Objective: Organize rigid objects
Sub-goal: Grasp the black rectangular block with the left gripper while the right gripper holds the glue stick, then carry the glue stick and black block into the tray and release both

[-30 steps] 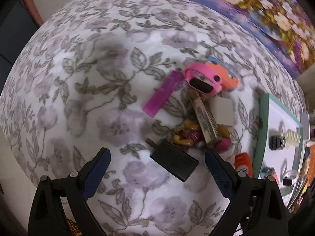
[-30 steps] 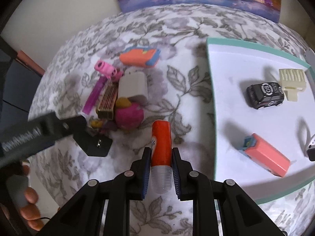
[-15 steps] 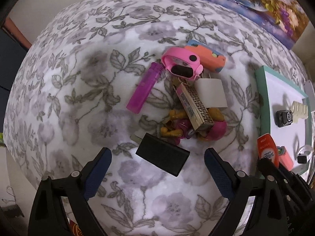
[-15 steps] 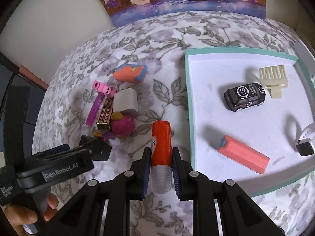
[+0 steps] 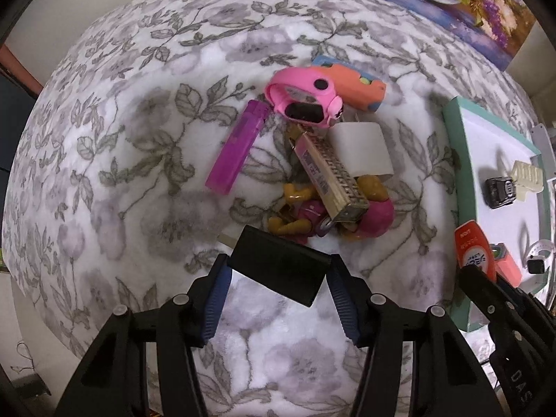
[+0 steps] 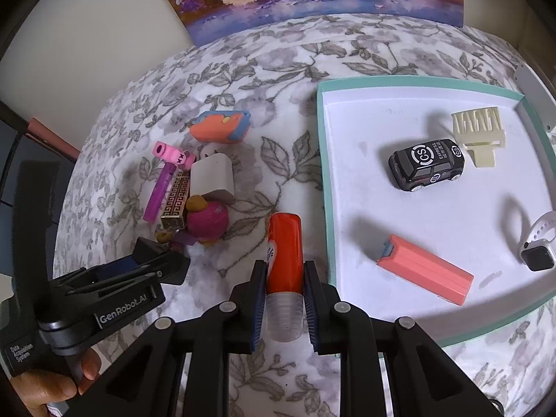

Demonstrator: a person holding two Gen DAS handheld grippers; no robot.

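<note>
On the floral cloth beside the toy pile, my left gripper (image 5: 278, 286) has just been closing onto the black charger (image 5: 279, 266) skewed corner-to-corner, so it may twist free, while my right gripper (image 6: 283, 300) clamps the orange tube (image 6: 284, 260) short of the tray (image 6: 321, 180).

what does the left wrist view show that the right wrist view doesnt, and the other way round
Only the left wrist view: the pink watch's dark screen and the left tool closing its jaws around the black charger.

Only the right wrist view: the whole white tray and a hand.

Both: the orange tube shut in the right tool, the toy car.
</note>
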